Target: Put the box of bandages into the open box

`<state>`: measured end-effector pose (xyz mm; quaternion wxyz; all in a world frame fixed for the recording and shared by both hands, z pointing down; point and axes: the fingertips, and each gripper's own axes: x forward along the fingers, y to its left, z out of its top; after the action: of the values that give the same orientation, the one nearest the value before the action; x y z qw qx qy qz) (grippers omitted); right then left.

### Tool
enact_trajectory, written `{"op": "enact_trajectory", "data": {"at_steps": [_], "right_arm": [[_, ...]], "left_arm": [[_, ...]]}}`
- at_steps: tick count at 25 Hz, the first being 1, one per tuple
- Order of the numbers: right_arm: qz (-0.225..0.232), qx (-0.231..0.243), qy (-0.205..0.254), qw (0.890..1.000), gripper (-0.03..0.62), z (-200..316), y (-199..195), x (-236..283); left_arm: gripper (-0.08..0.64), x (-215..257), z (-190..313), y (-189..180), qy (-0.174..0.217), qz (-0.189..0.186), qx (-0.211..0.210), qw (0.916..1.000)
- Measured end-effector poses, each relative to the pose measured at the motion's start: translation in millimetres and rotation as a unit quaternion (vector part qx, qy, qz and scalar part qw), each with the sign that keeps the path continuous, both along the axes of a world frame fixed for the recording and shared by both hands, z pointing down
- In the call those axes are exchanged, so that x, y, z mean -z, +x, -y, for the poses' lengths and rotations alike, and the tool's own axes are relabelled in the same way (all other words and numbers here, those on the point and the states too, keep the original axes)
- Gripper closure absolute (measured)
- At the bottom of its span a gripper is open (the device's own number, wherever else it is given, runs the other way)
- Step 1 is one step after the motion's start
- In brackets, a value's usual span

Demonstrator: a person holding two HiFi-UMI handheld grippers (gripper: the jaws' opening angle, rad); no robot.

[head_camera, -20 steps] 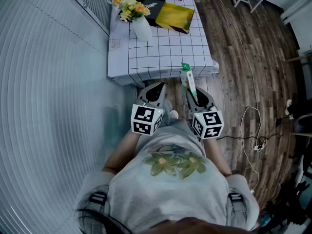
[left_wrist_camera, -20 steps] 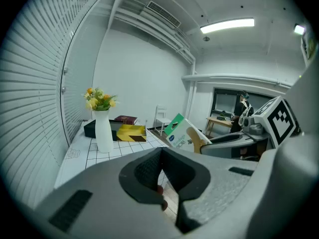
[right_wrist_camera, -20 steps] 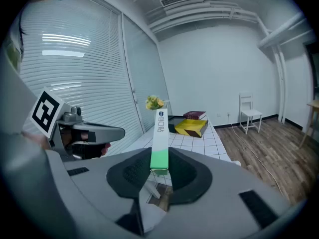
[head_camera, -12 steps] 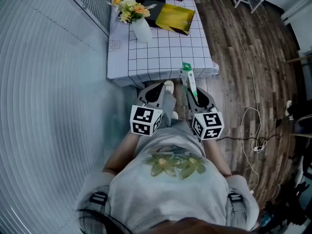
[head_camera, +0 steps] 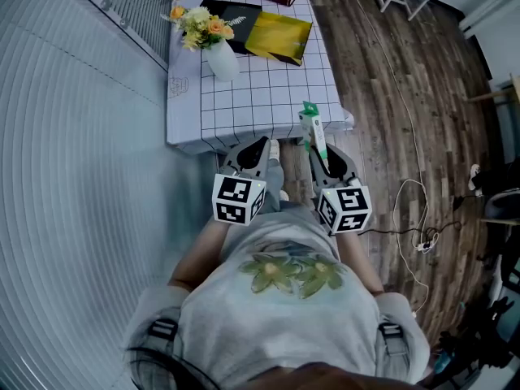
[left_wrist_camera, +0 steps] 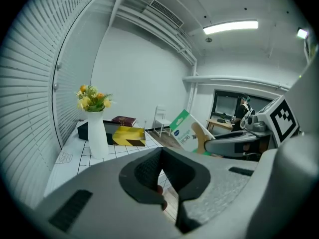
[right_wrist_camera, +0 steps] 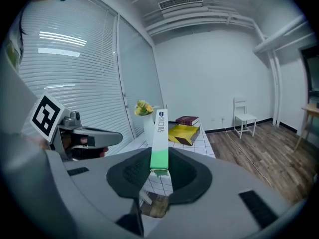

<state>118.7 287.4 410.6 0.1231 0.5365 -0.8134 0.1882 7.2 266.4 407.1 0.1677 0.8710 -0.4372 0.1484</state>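
Right gripper (right_wrist_camera: 159, 172) pinches bandage box (right_wrist_camera: 160, 136); left gripper (left_wrist_camera: 161, 154) closed.

Pretty bright, even indoor light all round, mostly off the ceiling strip light (left_wrist_camera: 230, 27), which blows out a bit white in the left gripper view, and shadows stay soft. Everything's heavy fisheye, so the blinds (head_camera: 73, 177) bow into curves and both gripper views go black at the corners. The box of bandages (right_wrist_camera: 160, 138) looks crisp, but the near grey foreground is mushy.
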Motion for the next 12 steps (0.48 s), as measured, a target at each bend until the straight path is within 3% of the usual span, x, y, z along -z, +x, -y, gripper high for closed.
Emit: {"op": "enact_trajectory", "data": {"at_steps": [12], "right_arm": [[-0.005,0.005,-0.003,1.000,0.502,62,13,4]], "left_arm": [[0.554,7,66,15,0.002,-0.008,0.003,1.0000]]}}
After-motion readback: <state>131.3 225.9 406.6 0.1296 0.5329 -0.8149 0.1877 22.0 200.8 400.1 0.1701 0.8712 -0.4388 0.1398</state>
